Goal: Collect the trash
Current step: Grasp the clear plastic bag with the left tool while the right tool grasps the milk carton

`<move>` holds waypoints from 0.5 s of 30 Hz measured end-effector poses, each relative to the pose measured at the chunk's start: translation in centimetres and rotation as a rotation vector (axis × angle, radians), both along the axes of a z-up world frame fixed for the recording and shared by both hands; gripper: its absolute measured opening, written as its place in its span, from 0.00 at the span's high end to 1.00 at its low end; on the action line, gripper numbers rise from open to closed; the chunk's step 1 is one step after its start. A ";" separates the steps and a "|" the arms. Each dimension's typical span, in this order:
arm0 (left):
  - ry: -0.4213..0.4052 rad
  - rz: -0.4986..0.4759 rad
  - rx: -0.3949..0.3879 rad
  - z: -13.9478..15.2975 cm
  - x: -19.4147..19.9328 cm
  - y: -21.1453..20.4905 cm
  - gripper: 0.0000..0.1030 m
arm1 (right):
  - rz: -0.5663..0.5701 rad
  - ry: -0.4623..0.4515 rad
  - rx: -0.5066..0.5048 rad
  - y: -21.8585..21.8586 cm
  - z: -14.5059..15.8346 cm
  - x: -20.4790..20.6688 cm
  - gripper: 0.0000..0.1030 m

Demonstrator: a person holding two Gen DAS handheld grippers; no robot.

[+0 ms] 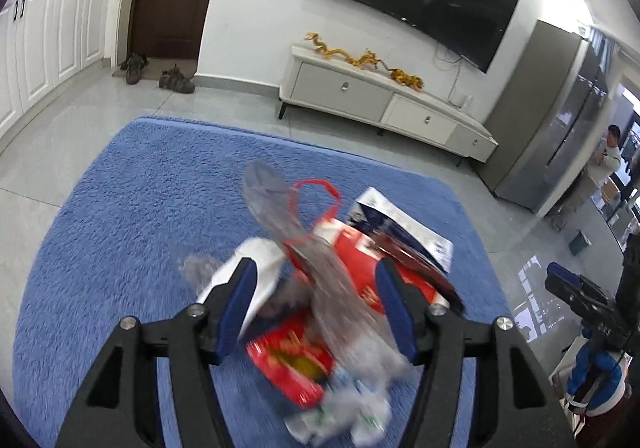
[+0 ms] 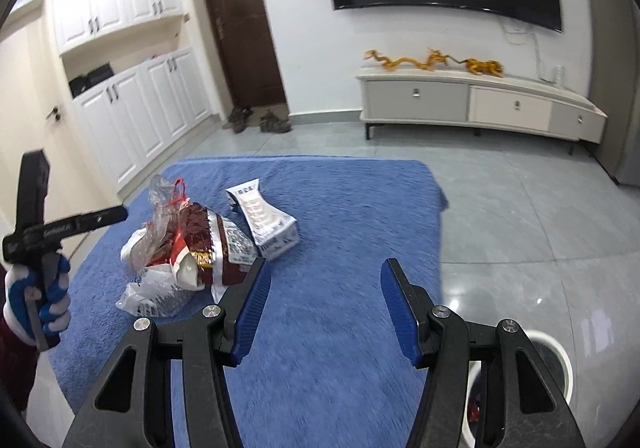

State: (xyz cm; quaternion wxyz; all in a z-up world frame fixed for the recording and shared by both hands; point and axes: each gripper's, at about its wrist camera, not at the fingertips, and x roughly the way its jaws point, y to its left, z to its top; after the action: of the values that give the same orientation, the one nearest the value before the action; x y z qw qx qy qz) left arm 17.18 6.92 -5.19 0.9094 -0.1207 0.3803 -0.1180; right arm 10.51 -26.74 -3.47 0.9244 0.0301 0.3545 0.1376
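The trash pile [image 2: 192, 252], a heap of crumpled wrappers and bags, lies on the shaggy blue rug [image 2: 340, 207], toward the rug's side nearest the white cabinets [image 2: 132, 119]. In my right view I make out a dark red foil packet [image 2: 204, 244] near the pile's middle, a clear plastic bag with a red drawstring [image 2: 164, 203] rising from its top, and a white printed carton [image 2: 266, 224] lying just beside the pile on the side toward the low TV cabinet [image 2: 480, 103]. The carton's long axis runs away from me, its torn end pointing toward the brown door [image 2: 240, 27].

My left tool [image 1: 316, 312] hangs directly over the pile, its blue pads [image 1: 236, 312] spread to either side of the heap. The clear bag streaks up between them, badly blurred, and I cannot tell whether either pad touches it; nothing looks pinched, so I read this tool as released. A red snack wrapper [image 1: 296, 364] sits lower between the pads, near the rug's close edge.

My right tool [image 2: 322, 308] is released too, its pads wide apart with only bare rug between them. The pile sits off its left finger, apart from it. A white round bin [image 2: 560, 360] stands on the grey tiled floor [image 2: 520, 207] off the rug's near corner. A gloved hand [image 2: 44, 304] grips the left tool's handle beside the rug.
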 end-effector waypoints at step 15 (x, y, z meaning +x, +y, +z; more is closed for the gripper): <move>0.115 -0.022 -0.063 -2.9 7.9 -0.3 0.56 | 0.265 0.177 -0.029 9.9 -5.2 14.4 0.44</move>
State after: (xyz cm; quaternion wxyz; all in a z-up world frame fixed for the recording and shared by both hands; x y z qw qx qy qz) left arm 25.08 6.58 -8.08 0.8805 -0.1515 0.4291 -0.1328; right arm 24.89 -16.84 -8.69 0.8637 -0.0182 0.4371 0.2502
